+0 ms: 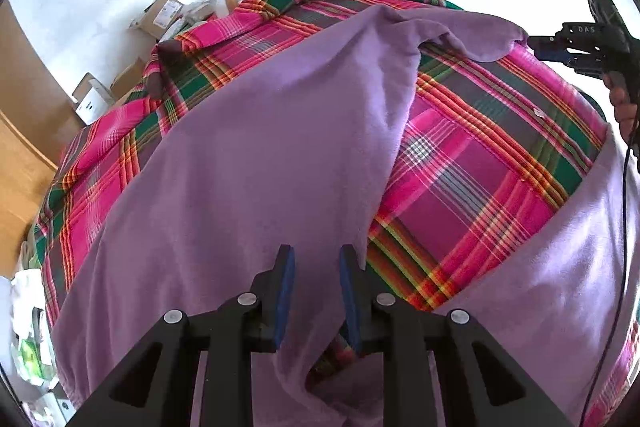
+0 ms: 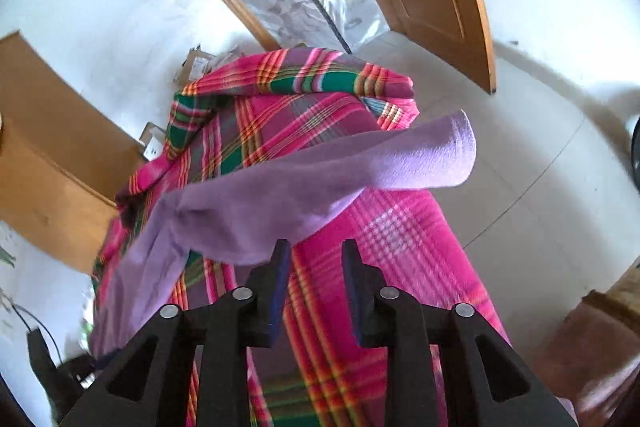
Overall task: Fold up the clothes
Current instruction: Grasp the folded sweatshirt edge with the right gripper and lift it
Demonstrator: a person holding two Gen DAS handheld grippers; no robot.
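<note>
The lilac fleece garment (image 1: 256,163) lies draped across the pink, green and orange plaid cloth (image 1: 472,179), which serves as the work surface. One long section runs diagonally over the plaid. A second purple section (image 1: 560,267) covers the near right of the plaid, and bare plaid shows between the two. From the right wrist view a purple end (image 2: 432,155) hangs curled above the plaid, not lying flat. I judge the fold barely begun: no neat crease or stacked layer shows, and nearly all the folding is left.

The left gripper (image 1: 316,291) sits at the near edge of the plaid, jaws narrowly parted with purple fabric lying in the gap; no pinch is evident. The right gripper (image 2: 316,287) stands over the plaid, jaws narrowly parted and holding nothing.

White lettering on the right gripper's body reads "DAS" (image 1: 586,29). Box labels (image 1: 164,11) beyond the plaid's far edge are too small to read
</note>
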